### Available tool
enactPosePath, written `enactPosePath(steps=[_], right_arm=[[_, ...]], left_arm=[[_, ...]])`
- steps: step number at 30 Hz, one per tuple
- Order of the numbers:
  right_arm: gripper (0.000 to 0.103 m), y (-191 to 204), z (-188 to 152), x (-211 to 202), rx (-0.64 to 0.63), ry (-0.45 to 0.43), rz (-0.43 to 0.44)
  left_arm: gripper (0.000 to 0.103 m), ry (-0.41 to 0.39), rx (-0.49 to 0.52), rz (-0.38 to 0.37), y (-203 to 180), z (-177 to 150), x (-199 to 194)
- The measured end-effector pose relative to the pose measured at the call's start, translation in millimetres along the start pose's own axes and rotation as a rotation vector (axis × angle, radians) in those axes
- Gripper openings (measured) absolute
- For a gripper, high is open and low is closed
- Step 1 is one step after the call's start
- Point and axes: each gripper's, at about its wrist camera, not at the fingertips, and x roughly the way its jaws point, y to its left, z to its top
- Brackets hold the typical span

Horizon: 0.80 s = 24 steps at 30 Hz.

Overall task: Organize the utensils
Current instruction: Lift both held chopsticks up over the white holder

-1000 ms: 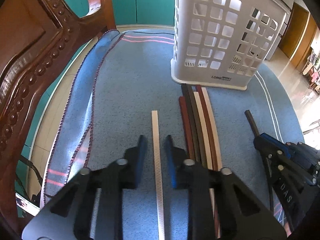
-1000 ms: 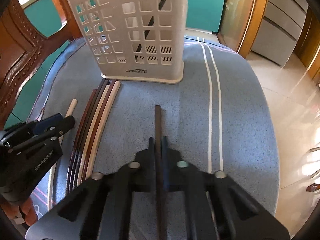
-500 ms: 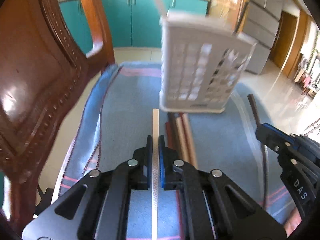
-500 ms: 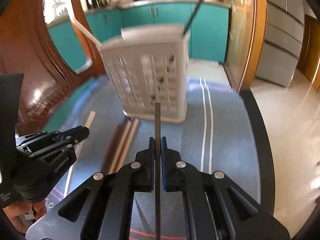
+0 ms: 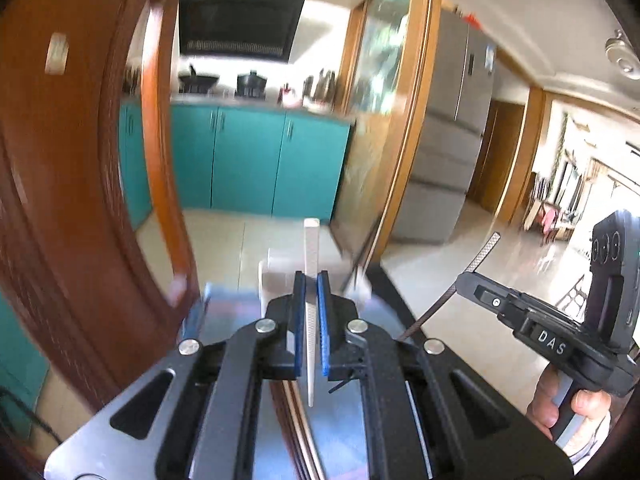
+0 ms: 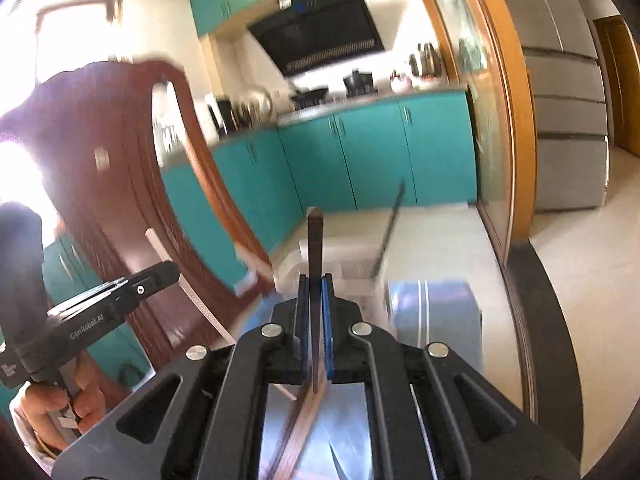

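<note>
Chopsticks went up off the blue cloth (image 5: 224, 300). Left claw (image 5: 311, 280) pinched the white chopstick (image 5: 311, 248) and right claw (image 6: 315, 282) pinched the dark chopstick (image 6: 315, 236), both now high above the white basket (image 6: 352, 276), unlike before.

left wrist view: sits just behind left gripper (image 5: 311, 280), looks along its fingers, tilted slightly down
right wrist view: same setup behind right gripper (image 6: 315, 282)
facing: both toward teal cabinets (image 5: 248, 164), range hood (image 6: 320, 40)
shared: white basket (image 5: 280, 276), fridge (image 6: 568, 92)
cross-view: each sees the other gripper at frame edge
</note>
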Motion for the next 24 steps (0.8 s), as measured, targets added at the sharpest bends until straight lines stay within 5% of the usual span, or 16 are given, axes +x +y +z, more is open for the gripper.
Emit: enactPosePath(steps=[5,9,16,24], right_arm=[[0.007,-2,67,2,0.029,-0.189,-0.015],[0.007,-8,87,26,0.025,-0.259,-0.106],[0.007,-25,62,86,0.005,-0.183,-0.184],[0.007,-27,20,111,-0.038,-0.062,-0.186]], left_arm=[[0.007,-0.135,-0.053,-0.003,11,58,-2],[0.007,-0.189,-0.083,0.007,20,76,5],[0.007,-0.199,-0.134,0.071,46,76,51],[0.007,-0.040,-0.143,0.099,47,44,133]])
